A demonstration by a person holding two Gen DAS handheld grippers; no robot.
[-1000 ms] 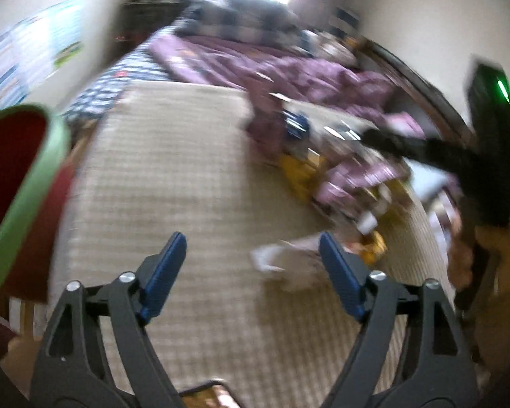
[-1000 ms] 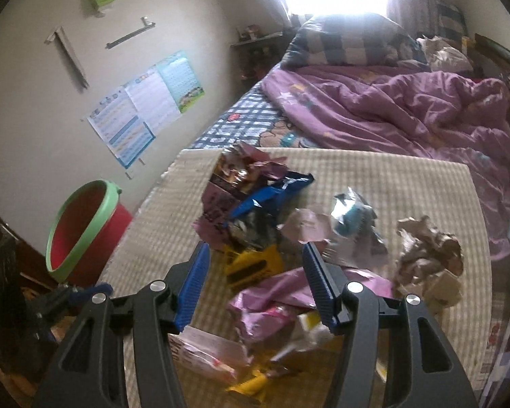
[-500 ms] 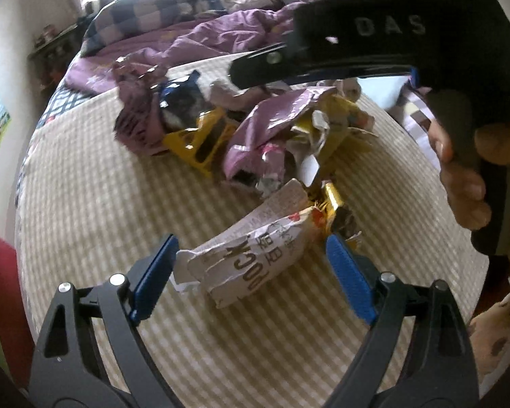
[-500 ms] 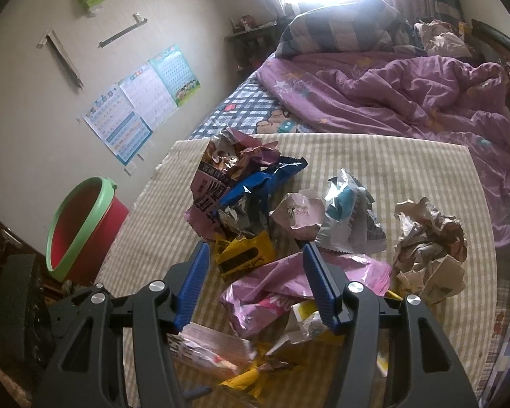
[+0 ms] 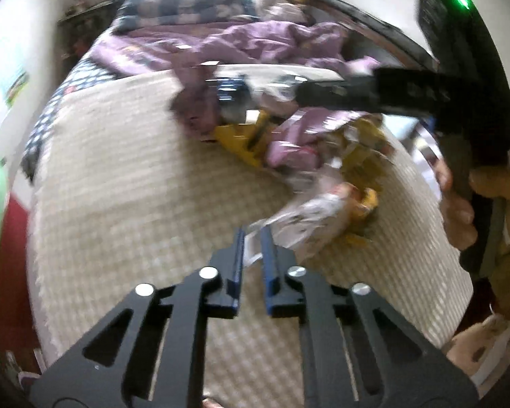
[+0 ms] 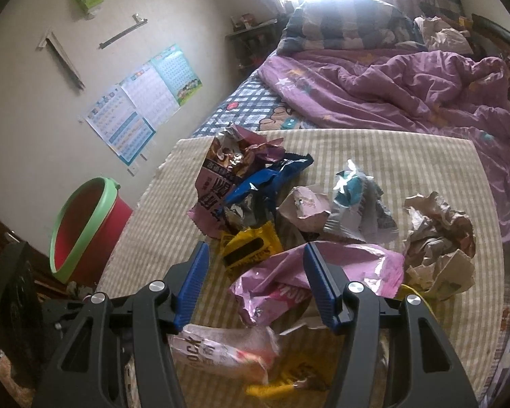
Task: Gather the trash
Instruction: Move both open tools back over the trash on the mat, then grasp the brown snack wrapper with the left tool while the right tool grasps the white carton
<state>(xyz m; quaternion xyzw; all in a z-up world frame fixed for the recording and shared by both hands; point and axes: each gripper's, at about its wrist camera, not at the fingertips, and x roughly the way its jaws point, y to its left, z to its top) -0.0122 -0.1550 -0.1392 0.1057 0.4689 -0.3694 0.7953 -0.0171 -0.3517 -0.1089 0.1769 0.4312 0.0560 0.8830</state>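
The left hand-held gripper (image 5: 252,238) is clenched on the near edge of a white snack wrapper (image 5: 309,217) that lies at the front of the litter pile on the striped desk (image 5: 136,187); a thin strip of the wrapper shows between the blue pads. The right hand-held gripper (image 6: 255,275) hangs released over the pile, jaws apart, nothing between them, above the pink foil bag (image 6: 323,272) and the yellow packet (image 6: 250,248).

The hold looks marginal, I judge: only a corner of slick film is pinched, so the wrapper could slide out or tear on the way to the red bucket with the green rim (image 6: 85,224), which stands on the floor well off the desk's left edge. A yellow wrapper (image 5: 363,204) lies against the white one and might drag along and drop. The right gripper's body reaches across the pile and could be struck by a fast swing.

The left view is smeared by motion, so I cannot tell how deep the film sits in the pads. In the right view the white wrapper is partly covered by the gripper's own frame, and the bucket's inside is only partly visible, so I cannot tell what it holds
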